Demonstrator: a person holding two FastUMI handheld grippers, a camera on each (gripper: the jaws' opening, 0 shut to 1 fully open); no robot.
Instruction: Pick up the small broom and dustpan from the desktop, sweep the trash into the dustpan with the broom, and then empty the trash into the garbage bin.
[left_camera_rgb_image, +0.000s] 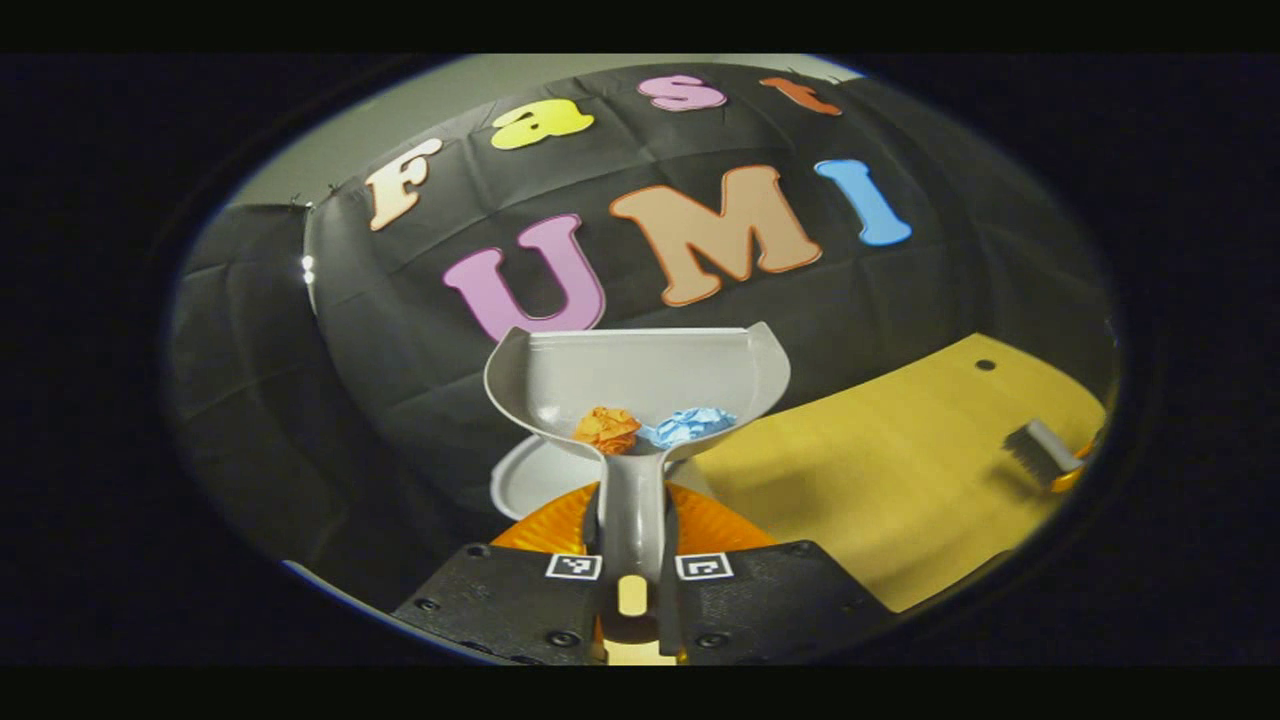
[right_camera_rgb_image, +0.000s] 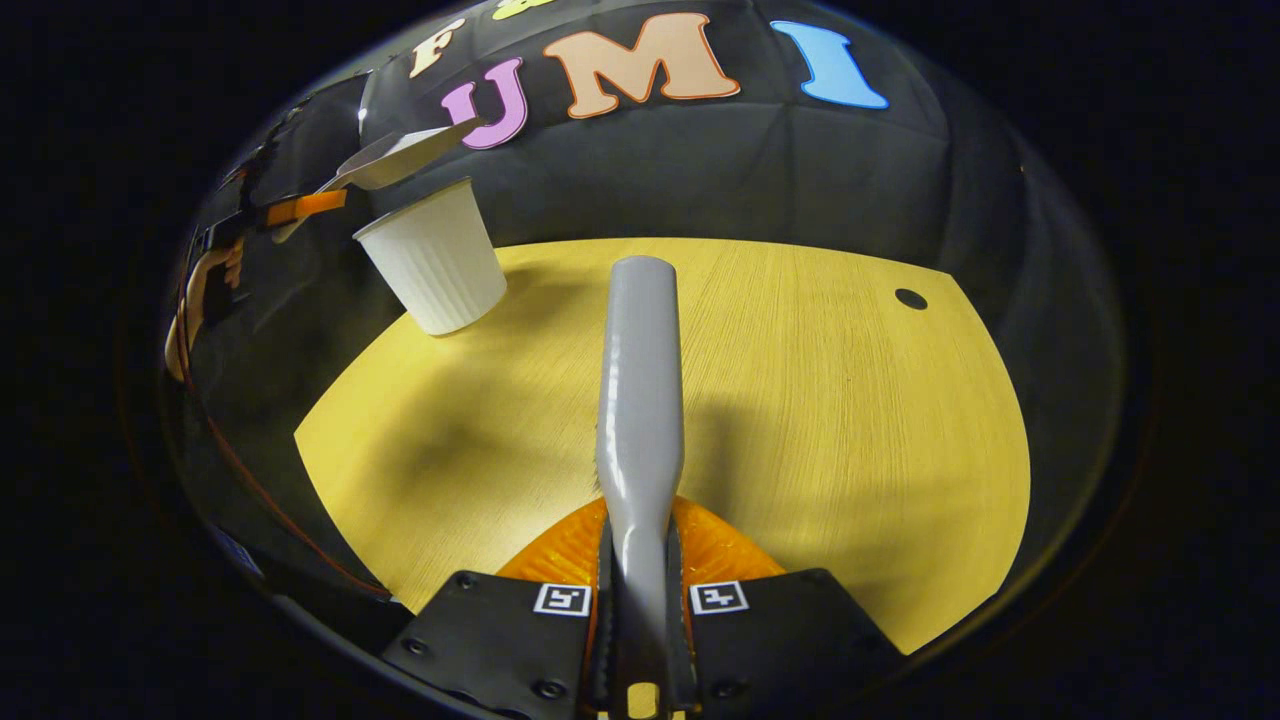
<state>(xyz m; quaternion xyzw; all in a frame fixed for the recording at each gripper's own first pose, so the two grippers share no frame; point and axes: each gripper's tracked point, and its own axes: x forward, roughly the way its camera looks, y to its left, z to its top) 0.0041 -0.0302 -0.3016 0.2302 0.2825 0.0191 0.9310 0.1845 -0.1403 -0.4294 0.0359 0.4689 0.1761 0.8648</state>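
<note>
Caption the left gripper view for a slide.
Left gripper holds the dustpan with orange and blue paper wads above the white bin.

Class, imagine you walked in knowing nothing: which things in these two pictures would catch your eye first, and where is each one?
In the left gripper view, the grey dustpan sits dead centre, its handle clamped in the left gripper, with an orange paper ball and a blue paper ball lying in it. In the right gripper view, the broom runs up the middle from the right gripper over the yellow desktop, and the white ribbed bin stands at the desktop's far left edge.
</note>
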